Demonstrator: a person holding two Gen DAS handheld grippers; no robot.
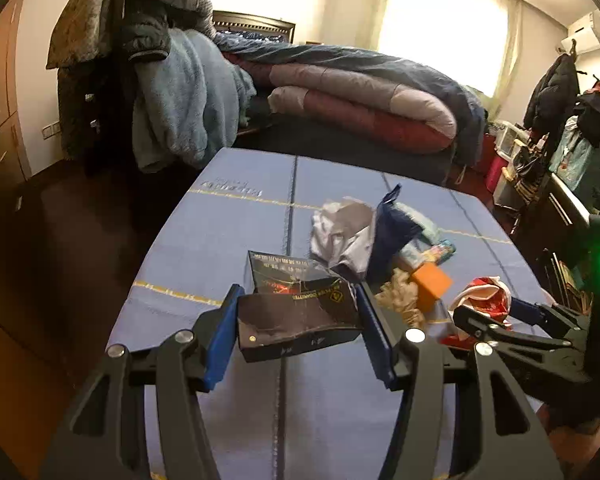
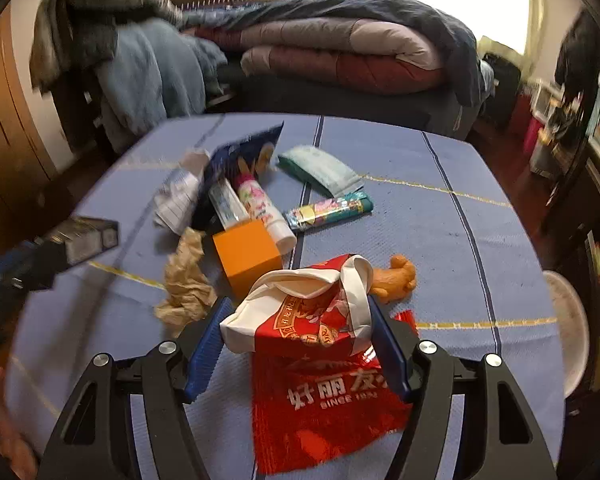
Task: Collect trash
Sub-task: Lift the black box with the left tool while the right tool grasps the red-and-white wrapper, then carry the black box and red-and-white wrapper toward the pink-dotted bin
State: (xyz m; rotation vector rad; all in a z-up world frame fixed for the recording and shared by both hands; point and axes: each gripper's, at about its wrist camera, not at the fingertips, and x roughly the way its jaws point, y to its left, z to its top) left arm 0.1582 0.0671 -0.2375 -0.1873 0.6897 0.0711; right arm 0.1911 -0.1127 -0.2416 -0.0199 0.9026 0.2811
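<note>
My left gripper [image 1: 298,322] is shut on a torn black carton [image 1: 296,308] and holds it just above the blue tablecloth [image 1: 220,232]; it also shows blurred in the right wrist view [image 2: 84,238]. My right gripper [image 2: 298,340] is shut on a red-and-white snack wrapper [image 2: 320,344], seen from the left wrist view too [image 1: 482,298]. Behind lie an orange box [image 2: 246,256], crumpled brown paper [image 2: 186,280], crumpled white paper [image 2: 178,196], a dark blue bag [image 2: 236,160], a white tube [image 2: 260,204], a colourful packet [image 2: 328,208], a teal pack [image 2: 320,168] and an orange toy [image 2: 396,278].
A bed with folded quilts [image 1: 360,100] stands beyond the table. Clothes hang on a rack [image 1: 140,60] at the left. Cluttered shelves and bags [image 1: 572,148] line the right side. A white round object [image 2: 568,320] sits off the table's right edge.
</note>
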